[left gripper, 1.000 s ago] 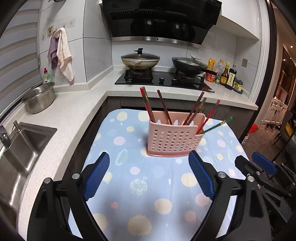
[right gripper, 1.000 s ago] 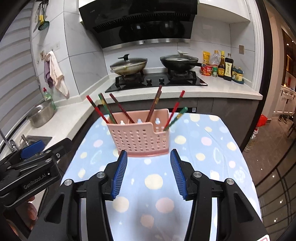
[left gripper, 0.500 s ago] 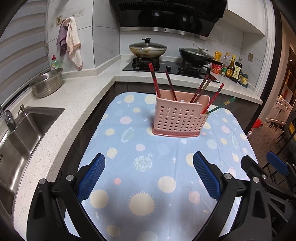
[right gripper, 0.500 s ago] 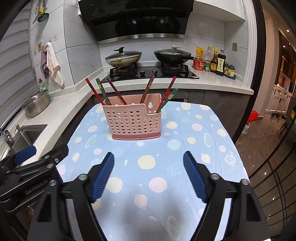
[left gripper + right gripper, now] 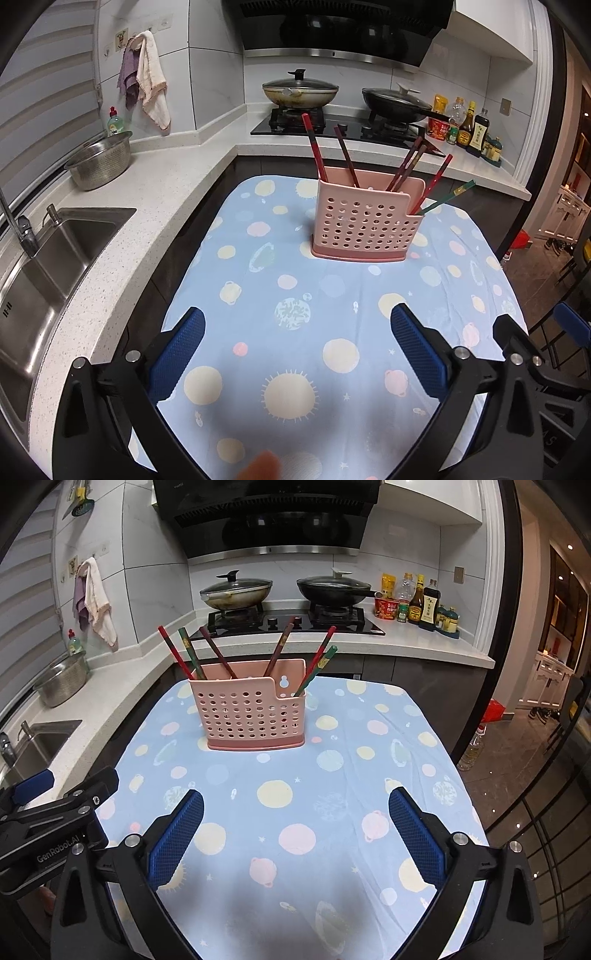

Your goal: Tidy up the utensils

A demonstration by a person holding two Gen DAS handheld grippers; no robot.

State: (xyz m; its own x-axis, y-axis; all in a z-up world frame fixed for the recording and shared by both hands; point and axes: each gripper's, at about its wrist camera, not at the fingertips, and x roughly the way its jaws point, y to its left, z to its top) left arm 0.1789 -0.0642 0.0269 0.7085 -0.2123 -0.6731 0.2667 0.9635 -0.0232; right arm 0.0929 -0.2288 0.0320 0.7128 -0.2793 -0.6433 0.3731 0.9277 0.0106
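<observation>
Kitchen corner, with the sink and a steel colander off on your left, two lidded pans on the hob at the back, and sauce bottles lined up on the right. You're working on a small table under a blue planet-print cloth, which probably keeps things from sliding.

Your left gripper hangs low over the near edge of the cloth, jaws spread wide with nothing between them. The pink perforated holder stands upright in the far middle of the cloth, well apart from both grippers. The chopsticks are all standing in it, fanned out and leaning on the rim (I count about seven in the right wrist view). The holes likely let wet sticks drain, and the notched lower corner on the right is where a red one and a green-tipped one tip outward. Your right gripper is just as wide and just as empty.

I'd say the job looks pretty much done, since there are no loose utensils on the cloth.

Hard to tell: how the holder is divided inside, where the stick bottoms sit, and what the blurry pinkish smudge at the bottom of the left view is. The fisheye also cuts off the near table edge.
</observation>
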